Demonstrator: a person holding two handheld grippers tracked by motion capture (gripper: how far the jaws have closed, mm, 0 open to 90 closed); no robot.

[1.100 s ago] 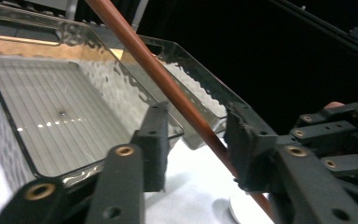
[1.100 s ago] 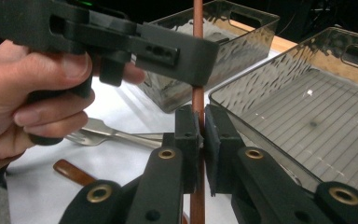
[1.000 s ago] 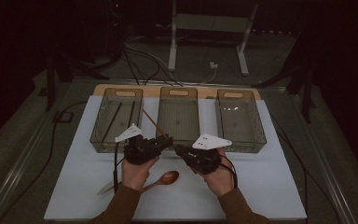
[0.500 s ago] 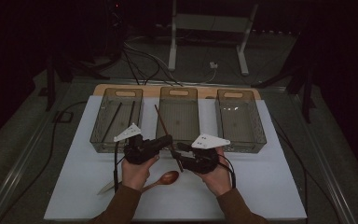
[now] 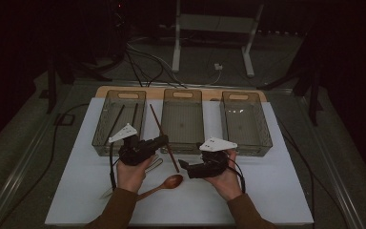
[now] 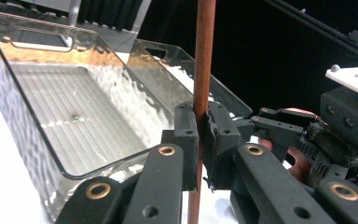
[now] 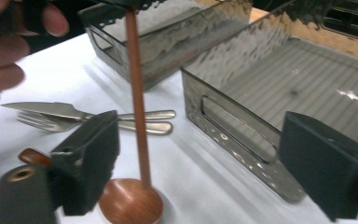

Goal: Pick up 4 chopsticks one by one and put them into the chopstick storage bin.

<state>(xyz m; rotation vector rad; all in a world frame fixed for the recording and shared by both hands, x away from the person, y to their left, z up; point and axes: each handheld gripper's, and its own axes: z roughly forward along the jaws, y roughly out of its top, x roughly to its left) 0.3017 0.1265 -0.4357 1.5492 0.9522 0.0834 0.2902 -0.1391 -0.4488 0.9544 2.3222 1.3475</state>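
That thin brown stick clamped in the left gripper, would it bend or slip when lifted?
The chopstick looks straight and wooden, so probably stiff and light. The left gripper pinches its narrow round shaft, so it might swivel or slide a little.

A dim room: a white metal stand (image 5: 213, 36) and loose cables (image 5: 145, 59) beyond the table (image 5: 286, 191).

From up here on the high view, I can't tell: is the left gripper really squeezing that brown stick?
Observer: Yes. The left gripper has its pads clamped shut on the stick.
Operator: And the right gripper?
Observer: The right gripper has just been opening its jaws; the stick passes between them, untouched.
Operator: What's the shiny stuff beside my left hand?
Observer: A knife and a fork lying side by side on the table, near the wooden spoon.
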